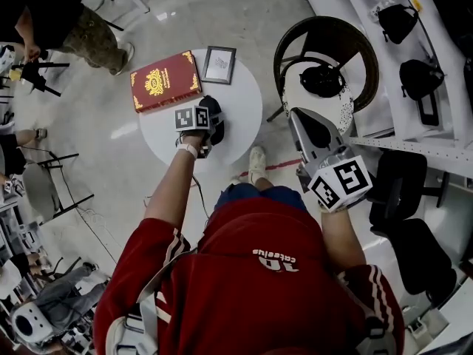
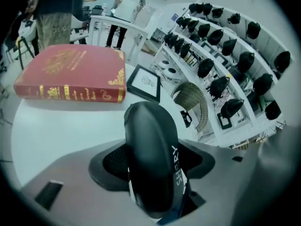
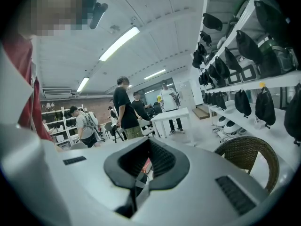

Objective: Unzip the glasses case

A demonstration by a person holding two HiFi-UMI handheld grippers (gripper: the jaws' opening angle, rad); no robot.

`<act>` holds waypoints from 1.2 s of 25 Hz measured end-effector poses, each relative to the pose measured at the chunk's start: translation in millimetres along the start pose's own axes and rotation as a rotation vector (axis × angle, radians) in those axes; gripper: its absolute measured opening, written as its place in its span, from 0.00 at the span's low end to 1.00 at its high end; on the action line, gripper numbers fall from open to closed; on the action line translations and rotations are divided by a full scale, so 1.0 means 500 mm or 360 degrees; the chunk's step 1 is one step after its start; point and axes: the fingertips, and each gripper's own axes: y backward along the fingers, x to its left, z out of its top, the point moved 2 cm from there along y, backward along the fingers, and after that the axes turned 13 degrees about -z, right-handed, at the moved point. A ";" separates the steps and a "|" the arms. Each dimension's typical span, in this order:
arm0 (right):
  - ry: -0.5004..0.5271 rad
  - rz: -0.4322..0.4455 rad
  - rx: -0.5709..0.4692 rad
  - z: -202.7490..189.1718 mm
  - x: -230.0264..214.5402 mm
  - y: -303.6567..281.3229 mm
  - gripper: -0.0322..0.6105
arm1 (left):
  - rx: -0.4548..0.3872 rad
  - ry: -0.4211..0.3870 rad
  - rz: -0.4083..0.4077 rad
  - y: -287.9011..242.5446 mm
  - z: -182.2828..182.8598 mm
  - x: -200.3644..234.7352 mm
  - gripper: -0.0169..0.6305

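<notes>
Glasses case (image 2: 151,145) is pinched by the left gripper (image 2: 153,167), long axis along the jaws, above the round table (image 1: 244,113); the right gripper (image 3: 142,171), jaws together and empty, is well apart.

I wear a red jersey (image 1: 251,287) with white sleeve stripes and white lettering below the collar, a blue lower garment (image 1: 251,193), a white shoe (image 1: 256,165) and a white wristband (image 1: 188,149). My left tool (image 1: 209,126) and right tool (image 1: 309,128) are grey moulded shells. Each carries a white cube with black square markers (image 1: 340,183).
</notes>
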 end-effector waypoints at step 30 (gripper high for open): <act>0.0190 0.0244 -0.0283 0.153 0.241 0.076 0.07 | -0.1259 0.0087 -0.0782 0.539 0.114 -0.296 0.51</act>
